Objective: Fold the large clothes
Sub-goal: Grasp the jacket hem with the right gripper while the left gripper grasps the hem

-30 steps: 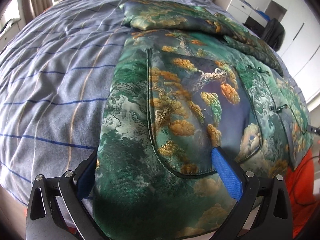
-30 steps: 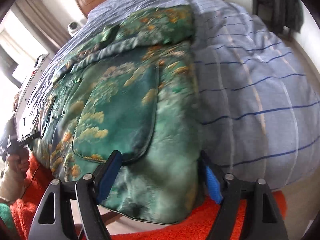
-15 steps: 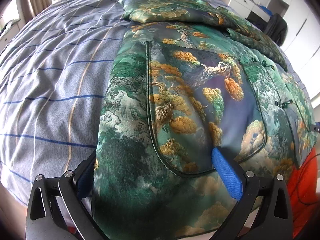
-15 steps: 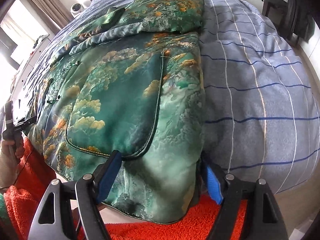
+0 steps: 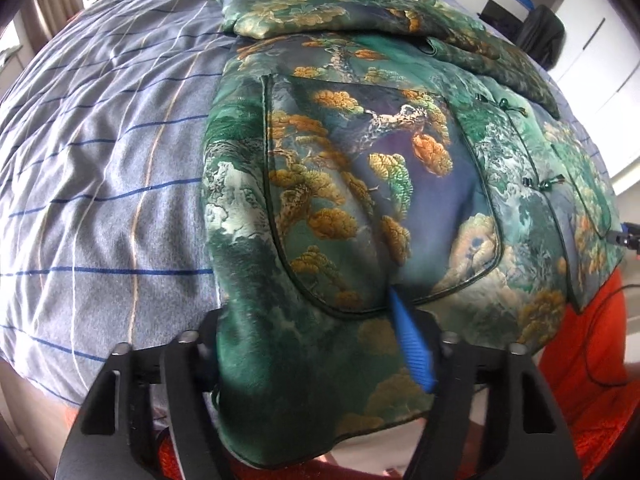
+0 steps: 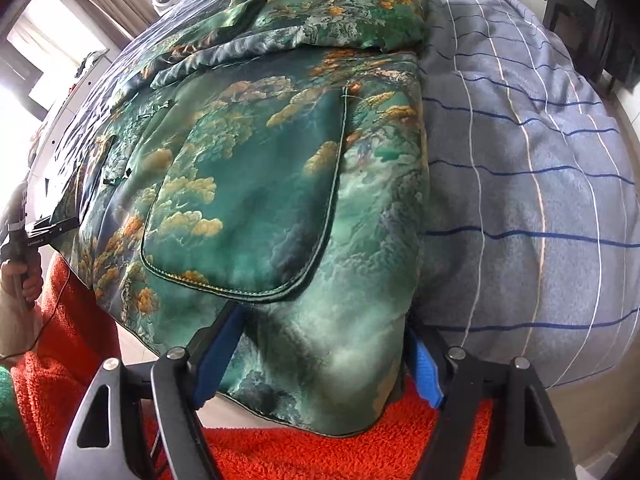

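On the bed, at its near edge: both grippers sit at the hem of one garment.
Garment: green brocade jacket (image 5: 360, 184) with gold pine pattern, spread flat, front up, on the striped bedspread (image 5: 100, 168); hem overhangs the bed edge toward both grippers.
Sleeves: folded across the jacket's far end, well ahead of both grippers.
Left gripper (image 5: 308, 340): jaws spread wide, straddling the hem corner on the jacket's left side; cloth drapes between and over them, not pinched.
Left gripper fingers: blue pad (image 5: 412, 356) of the inner finger lies on top of the cloth just below the pocket (image 5: 380, 200); the outer finger is mostly hidden by the jacket's side edge.
Right gripper (image 6: 320, 352): jaws likewise spread wide, straddling the opposite hem corner; nothing clamped.
Right gripper fingers: inner blue pad (image 6: 220, 348) is tucked just under the rim of the second pocket (image 6: 248, 200); outer pad (image 6: 426, 368) sits beside the jacket's side edge, next to the bedspread.
Front closure: knot buttons (image 5: 550, 181) lie ahead and to the right of the left gripper.
Below the hem: orange towel (image 6: 320, 456) directly under the right gripper.
Far left of the right gripper: the person's left hand (image 6: 24, 276) gripping the other tool's handle.
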{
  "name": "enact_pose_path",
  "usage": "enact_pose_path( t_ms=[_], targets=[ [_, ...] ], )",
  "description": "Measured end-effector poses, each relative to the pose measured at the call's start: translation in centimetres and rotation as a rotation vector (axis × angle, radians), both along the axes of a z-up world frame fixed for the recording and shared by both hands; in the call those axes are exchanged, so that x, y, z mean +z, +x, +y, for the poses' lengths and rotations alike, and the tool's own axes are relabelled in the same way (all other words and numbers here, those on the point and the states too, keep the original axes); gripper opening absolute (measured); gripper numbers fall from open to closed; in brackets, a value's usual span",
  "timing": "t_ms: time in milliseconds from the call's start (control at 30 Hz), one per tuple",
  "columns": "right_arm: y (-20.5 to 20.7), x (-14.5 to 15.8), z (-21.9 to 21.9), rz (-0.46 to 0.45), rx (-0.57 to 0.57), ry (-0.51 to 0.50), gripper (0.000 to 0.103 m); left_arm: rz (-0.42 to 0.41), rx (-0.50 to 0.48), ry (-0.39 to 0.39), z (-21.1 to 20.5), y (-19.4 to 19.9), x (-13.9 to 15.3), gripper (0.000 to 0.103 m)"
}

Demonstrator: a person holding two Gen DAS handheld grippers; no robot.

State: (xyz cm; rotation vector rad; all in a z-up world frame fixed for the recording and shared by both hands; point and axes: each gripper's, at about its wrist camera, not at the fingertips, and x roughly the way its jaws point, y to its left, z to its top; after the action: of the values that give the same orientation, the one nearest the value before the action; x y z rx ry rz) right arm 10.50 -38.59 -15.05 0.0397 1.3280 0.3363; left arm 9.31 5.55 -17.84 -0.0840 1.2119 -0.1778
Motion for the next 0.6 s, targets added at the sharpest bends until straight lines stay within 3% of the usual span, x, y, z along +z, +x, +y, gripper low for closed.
enact_pose_path(
  t_ms=[67,133,200,600],
  targets=[
    [0.2,0.1,0.4,0.001,0.002,-0.002,0.054,0.001,0.003,-0.01,-0.2,-0.1,0.5,0.05],
    [0.2,0.8,0.6,-0.014,0.004,-0.006,0.036,-0.005,-0.002,-0.022,-0.2,-0.2,1.2,0.03],
    [0.1,1.6,0.7,-0.036,0.003,0.0,0.023,-0.008,0.003,-0.042,-0.3,-0.3,1.9,0.018],
    [0.5,5.0,1.2,-0.099,0.01,0.05,0.016,-0.068,0.058,-0.141,1.5,-0.9,5.2,0.013]
  ],
)
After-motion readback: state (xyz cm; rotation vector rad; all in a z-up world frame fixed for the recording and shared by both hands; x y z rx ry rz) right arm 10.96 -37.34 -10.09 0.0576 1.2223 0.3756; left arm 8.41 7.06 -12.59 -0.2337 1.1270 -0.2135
